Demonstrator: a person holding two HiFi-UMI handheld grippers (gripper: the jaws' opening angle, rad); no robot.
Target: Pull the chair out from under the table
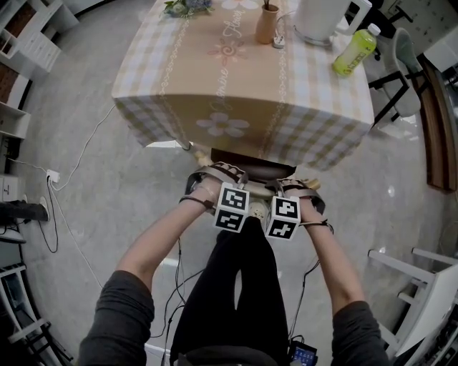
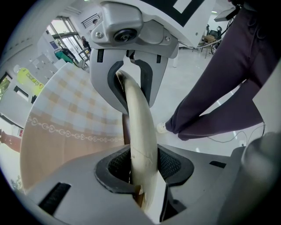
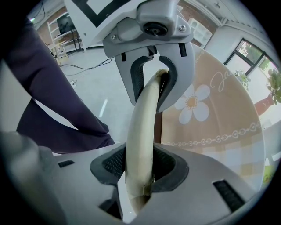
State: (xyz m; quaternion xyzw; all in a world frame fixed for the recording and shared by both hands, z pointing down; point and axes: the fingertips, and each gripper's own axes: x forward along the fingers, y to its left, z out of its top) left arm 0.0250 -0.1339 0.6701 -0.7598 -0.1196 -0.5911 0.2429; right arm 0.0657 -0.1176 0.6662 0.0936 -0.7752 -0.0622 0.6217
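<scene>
The chair (image 1: 252, 165) is tucked under the table (image 1: 243, 107), which wears a checked cloth with flower prints; only the chair's dark top and its cream curved back rail (image 1: 259, 190) show past the cloth's edge. My left gripper (image 1: 213, 180) and right gripper (image 1: 295, 187) sit side by side on that rail, pointing steeply down. In the left gripper view the cream rail (image 2: 141, 136) runs between the two jaws of the left gripper (image 2: 135, 127), whose pads press on it. The right gripper (image 3: 147, 127) grips the same rail (image 3: 142, 145) the same way.
On the table stand a yellow-green bottle (image 1: 354, 51), a white appliance (image 1: 320, 20), a tan vase (image 1: 267, 25) and flowers (image 1: 187, 7). Cables (image 1: 71, 179) trail over the floor at left. A white chair (image 1: 422, 286) stands at right. The person's legs (image 1: 236, 286) are right behind the grippers.
</scene>
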